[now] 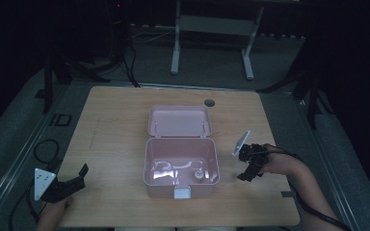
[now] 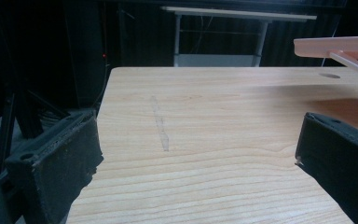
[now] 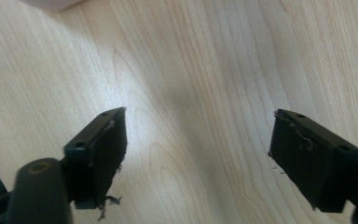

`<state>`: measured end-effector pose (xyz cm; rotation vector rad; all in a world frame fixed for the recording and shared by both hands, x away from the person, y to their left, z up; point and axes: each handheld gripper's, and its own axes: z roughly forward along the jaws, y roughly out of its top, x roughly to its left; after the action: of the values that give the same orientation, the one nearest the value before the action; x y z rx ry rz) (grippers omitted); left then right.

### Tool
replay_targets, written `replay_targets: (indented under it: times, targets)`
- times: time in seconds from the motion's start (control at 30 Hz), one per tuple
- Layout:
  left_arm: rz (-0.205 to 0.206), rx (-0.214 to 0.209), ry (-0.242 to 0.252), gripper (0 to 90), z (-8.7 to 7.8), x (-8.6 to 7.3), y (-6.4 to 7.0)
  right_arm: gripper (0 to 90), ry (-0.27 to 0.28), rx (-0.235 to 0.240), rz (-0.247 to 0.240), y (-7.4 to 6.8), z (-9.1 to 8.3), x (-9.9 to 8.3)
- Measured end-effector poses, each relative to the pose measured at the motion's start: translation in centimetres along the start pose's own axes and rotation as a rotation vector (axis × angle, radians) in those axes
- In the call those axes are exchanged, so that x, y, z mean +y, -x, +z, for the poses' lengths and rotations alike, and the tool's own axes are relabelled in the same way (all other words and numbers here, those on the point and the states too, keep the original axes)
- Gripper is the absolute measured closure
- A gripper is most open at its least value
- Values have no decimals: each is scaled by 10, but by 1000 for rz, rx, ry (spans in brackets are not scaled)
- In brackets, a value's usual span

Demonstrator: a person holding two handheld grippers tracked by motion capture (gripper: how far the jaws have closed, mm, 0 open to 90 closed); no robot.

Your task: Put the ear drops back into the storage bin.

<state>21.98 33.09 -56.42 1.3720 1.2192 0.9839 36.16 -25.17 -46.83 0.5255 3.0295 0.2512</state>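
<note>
Wooden table (image 1: 115,144), dim room. Pink lidded box (image 1: 180,166) centred, lid open, possibly a small bottle (image 1: 199,175) inside. I judge it light, rigid, slick; grip a side wall. Left gripper (image 1: 79,175) and right gripper (image 1: 248,174): jaws apart, empty.

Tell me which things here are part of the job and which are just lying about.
Part of the job: open pink box, small bottle inside it, left gripper, right gripper, both open and empty.
Lying about: white frame behind the table, floor cables.
</note>
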Motion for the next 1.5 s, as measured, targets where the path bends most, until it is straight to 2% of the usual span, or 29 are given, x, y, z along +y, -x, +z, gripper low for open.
replay_targets:
  times: [0.03, 0.1, 0.17, 0.3, 0.4, 0.63, 0.77, 0.9, 0.97, 1.1, 1.23, 1.33, 1.5]
  targets:
    - [0, 0, 0, 4, 0, 0, 0, 144, 7, -8, 16, 2, 1, -2]
    - [0, 0, -1, 4, 0, 0, 0, 142, 27, -72, 58, 4, 3, -7]
    - [0, 0, 0, 4, 0, 0, 0, 134, 61, -98, 95, 7, 4, -14]
    - [-1, 0, 0, 4, 0, 0, 0, 133, 163, -184, 173, 13, 7, -28]
    - [-1, 1, 0, 4, 0, 0, 0, 134, 235, -211, 246, 16, 12, -39]
    - [-1, 2, 0, 4, 0, 0, 0, 135, 281, -291, 354, 17, 30, -60]
    - [-2, 2, 1, 4, 0, 0, 0, 135, 359, -336, 474, 17, 37, -70]
    - [-2, 1, 0, 4, 0, 0, 0, 135, 487, -373, 618, 17, 40, -81]
    - [-2, 1, 1, 4, 0, 0, 0, 135, 539, -419, 670, 16, 42, -86]
    - [-1, 1, 1, 4, 0, 0, 0, 135, 617, -446, 782, 14, 50, -92]
    - [-2, 2, 1, 4, 0, 0, 0, 135, 663, -499, 843, 9, 57, -94]
    - [-2, 1, 1, 4, 0, 0, 0, 135, 682, -564, 861, 5, 61, -92]
    - [-1, 1, 1, 4, 0, 0, 0, 134, 712, -614, 872, 0, 66, -90]
